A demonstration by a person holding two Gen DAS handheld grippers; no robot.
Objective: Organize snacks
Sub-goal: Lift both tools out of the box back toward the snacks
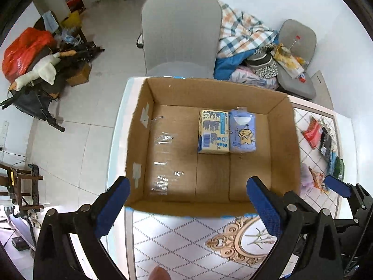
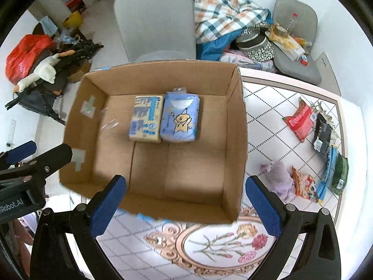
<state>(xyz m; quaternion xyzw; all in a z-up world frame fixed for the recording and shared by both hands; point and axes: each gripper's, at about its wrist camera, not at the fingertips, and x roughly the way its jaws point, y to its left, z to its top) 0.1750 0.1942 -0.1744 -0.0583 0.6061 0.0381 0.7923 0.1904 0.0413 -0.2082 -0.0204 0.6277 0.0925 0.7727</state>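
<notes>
An open cardboard box [image 1: 137,144] [image 2: 235,126] stands on the patterned table. Inside it, side by side near the far wall, lie a yellow-and-blue pack [image 1: 212,131] [image 2: 145,119] and a light-blue pack with a cartoon star [image 1: 242,130] [image 2: 180,119]. Loose snack packets lie on the table right of the box: a red one [image 2: 300,121] [image 1: 312,131], a black one [image 2: 322,135], a lilac one [image 2: 278,179], an orange one [image 2: 304,183]. My left gripper [image 1: 186,206] hangs open over the box's near wall, empty. My right gripper [image 2: 184,204] is open too, empty, over the near right part of the box.
A grey chair [image 1: 180,35] stands behind the table, with a pile of checked bedding [image 1: 244,32] and a second grey seat [image 1: 297,53] to its right. Clutter with a red bag [image 1: 25,51] sits on the floor at the left. The table's edge [image 1: 116,140] runs left of the box.
</notes>
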